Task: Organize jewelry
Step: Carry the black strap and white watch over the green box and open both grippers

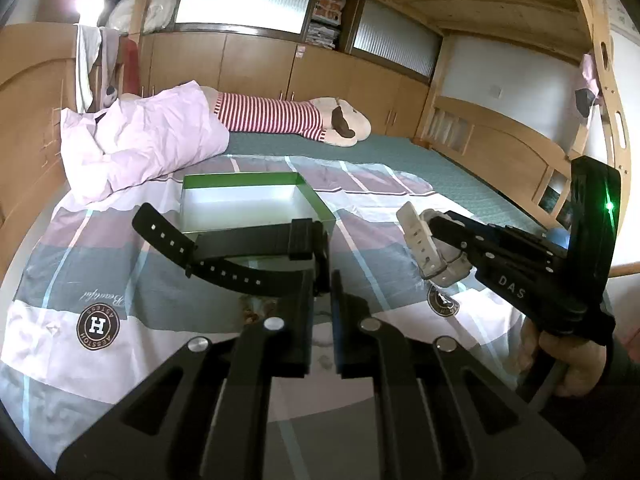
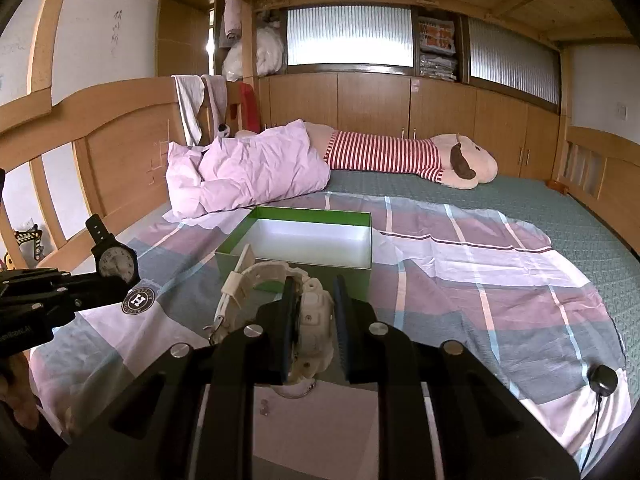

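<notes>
My left gripper [image 1: 322, 280] is shut on a black watch [image 1: 240, 248], held above the bed with its straps hanging left; it also shows in the right wrist view [image 2: 114, 262]. My right gripper [image 2: 314, 300] is shut on a white watch [image 2: 308, 320], which also shows in the left wrist view [image 1: 432, 248]. An open green box [image 1: 256, 204] with a white empty inside lies on the plaid sheet just beyond both grippers; it also shows in the right wrist view [image 2: 304, 240].
A pink pillow [image 2: 244, 168] and a striped plush toy [image 2: 400, 156] lie at the back of the bed. A small black puck with a cable [image 2: 602, 378] lies on the sheet at the right. Small metal jewelry [image 2: 292, 394] lies under my right gripper. A wooden bed frame surrounds the mattress.
</notes>
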Demonstrator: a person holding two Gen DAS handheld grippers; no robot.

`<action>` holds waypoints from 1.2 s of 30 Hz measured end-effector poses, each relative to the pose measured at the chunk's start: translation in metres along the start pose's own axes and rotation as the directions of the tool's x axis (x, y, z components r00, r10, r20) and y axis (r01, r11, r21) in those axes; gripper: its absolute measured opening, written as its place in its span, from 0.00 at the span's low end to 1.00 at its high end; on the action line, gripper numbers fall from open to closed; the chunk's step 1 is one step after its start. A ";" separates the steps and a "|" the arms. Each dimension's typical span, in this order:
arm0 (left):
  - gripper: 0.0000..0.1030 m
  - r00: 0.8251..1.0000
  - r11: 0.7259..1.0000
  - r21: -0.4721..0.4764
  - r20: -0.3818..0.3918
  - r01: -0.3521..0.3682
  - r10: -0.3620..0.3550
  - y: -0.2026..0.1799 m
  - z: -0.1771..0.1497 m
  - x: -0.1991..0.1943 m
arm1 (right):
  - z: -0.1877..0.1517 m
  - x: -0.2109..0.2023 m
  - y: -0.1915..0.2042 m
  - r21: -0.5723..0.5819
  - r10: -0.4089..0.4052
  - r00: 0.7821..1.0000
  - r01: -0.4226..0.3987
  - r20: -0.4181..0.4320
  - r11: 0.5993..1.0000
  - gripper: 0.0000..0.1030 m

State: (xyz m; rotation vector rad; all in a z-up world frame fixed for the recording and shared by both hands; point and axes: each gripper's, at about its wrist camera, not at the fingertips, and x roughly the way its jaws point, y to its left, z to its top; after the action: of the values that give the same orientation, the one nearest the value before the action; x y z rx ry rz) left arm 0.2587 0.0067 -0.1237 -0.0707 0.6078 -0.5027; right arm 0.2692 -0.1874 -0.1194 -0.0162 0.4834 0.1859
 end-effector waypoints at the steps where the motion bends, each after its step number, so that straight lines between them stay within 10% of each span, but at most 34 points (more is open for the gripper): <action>1: 0.08 1.000 1.000 -0.001 -0.004 0.002 -0.002 0.001 0.000 0.000 | 0.000 0.001 0.000 0.000 0.001 1.000 -0.001 -0.002 1.000 0.18; 20: 0.08 0.998 0.999 -0.021 -0.032 -0.050 0.049 0.014 0.021 0.035 | 0.015 0.040 -0.003 0.015 0.008 1.000 -0.008 -0.022 1.000 0.18; 36: 0.08 0.981 0.981 -0.087 -0.101 -0.175 0.166 0.096 0.092 0.215 | 0.057 0.209 -0.027 0.087 0.005 0.999 -0.001 -0.041 0.996 0.18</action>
State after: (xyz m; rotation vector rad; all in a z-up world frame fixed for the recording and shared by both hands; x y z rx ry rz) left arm 0.5034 -0.0176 -0.1817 -0.0849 0.7226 -0.3117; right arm 0.4821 -0.1746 -0.1661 0.0661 0.5322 0.1673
